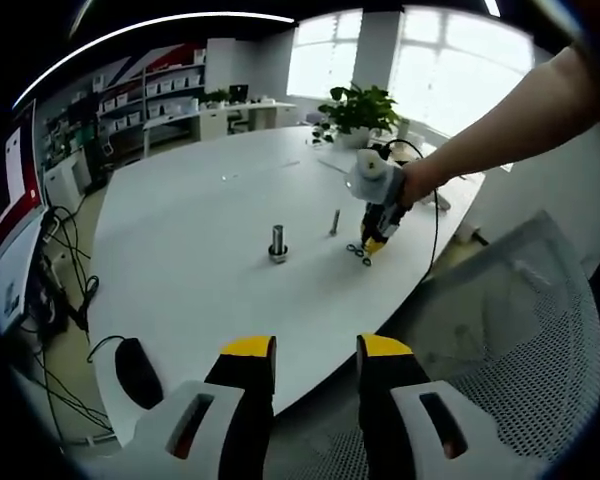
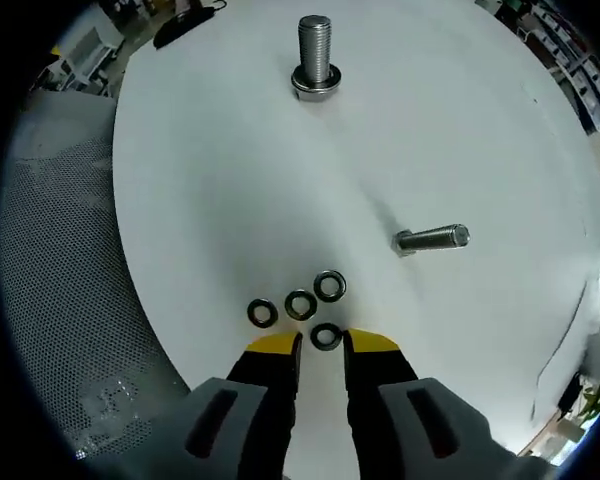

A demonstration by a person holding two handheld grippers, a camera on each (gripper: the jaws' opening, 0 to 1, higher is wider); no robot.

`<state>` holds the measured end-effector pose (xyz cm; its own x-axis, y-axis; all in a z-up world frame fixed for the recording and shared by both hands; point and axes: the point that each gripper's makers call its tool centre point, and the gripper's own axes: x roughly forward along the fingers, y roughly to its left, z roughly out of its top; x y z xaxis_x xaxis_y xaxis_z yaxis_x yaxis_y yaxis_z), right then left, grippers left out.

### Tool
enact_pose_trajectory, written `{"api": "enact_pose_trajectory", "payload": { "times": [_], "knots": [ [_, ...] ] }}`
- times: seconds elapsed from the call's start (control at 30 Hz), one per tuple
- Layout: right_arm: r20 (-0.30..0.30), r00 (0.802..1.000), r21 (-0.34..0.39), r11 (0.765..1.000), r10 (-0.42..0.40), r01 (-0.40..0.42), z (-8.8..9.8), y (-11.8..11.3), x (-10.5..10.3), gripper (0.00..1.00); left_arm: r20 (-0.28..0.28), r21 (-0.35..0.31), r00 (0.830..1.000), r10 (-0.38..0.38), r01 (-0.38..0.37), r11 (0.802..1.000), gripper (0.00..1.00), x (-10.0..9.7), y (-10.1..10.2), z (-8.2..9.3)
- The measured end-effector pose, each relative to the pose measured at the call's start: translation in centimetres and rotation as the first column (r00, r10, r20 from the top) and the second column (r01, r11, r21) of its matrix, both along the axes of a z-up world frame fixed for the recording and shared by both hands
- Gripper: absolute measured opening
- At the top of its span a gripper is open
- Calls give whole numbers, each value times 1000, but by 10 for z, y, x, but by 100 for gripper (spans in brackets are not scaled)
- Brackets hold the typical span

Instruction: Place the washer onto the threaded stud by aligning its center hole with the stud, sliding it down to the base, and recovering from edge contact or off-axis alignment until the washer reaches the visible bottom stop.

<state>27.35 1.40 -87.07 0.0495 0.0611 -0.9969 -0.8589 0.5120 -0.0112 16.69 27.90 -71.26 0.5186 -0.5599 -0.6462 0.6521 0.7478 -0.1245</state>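
Several dark washers lie in a cluster on the white table (image 2: 230, 180). One washer (image 2: 326, 336) sits right between the yellow tips of my right gripper (image 2: 324, 342). Its jaws are narrowly apart, and a thin gap shows beside the washer. The other washers (image 2: 299, 304) lie just beyond the tips. The threaded stud (image 2: 315, 55) stands upright further ahead, with a ring at its base. In the left gripper view the stud (image 1: 278, 243) is at mid-table. A hand holds the right gripper (image 1: 372, 243) low over the washers (image 1: 360, 250). My left gripper (image 1: 317, 350) is open and holds nothing, back from the table edge.
A second, thinner bolt (image 2: 432, 238) stands to the right of the washers and also shows as a bolt (image 1: 334, 222) in the left gripper view. A mesh chair back (image 1: 500, 330) is at the table's near edge. A potted plant (image 1: 360, 108) and cables are at the far side.
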Motion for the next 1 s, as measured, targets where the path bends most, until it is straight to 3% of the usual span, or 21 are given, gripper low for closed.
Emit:
{"api": "enact_pose_trajectory", "payload": {
  "times": [0.33, 0.6, 0.8, 1.0],
  "knots": [
    [45, 999, -49, 999, -18, 20, 0, 0, -1, 15, -1, -1, 1000, -1, 1, 1000, 30, 1, -1, 0],
    [89, 991, 2, 995, -98, 98, 1, -3, -1, 15, 1, 1, 1000, 0, 0, 1000, 30, 1, -1, 0],
    [119, 959, 123, 962, -258, 243, 1, -6, 0, 15, 5, 0, 1000, -1, 1, 1000, 30, 1, -1, 0],
    [133, 958, 124, 963, -255, 239, 2, -6, 0, 14, 7, -1, 1000, 0, 0, 1000, 30, 1, -1, 1]
  ]
}}
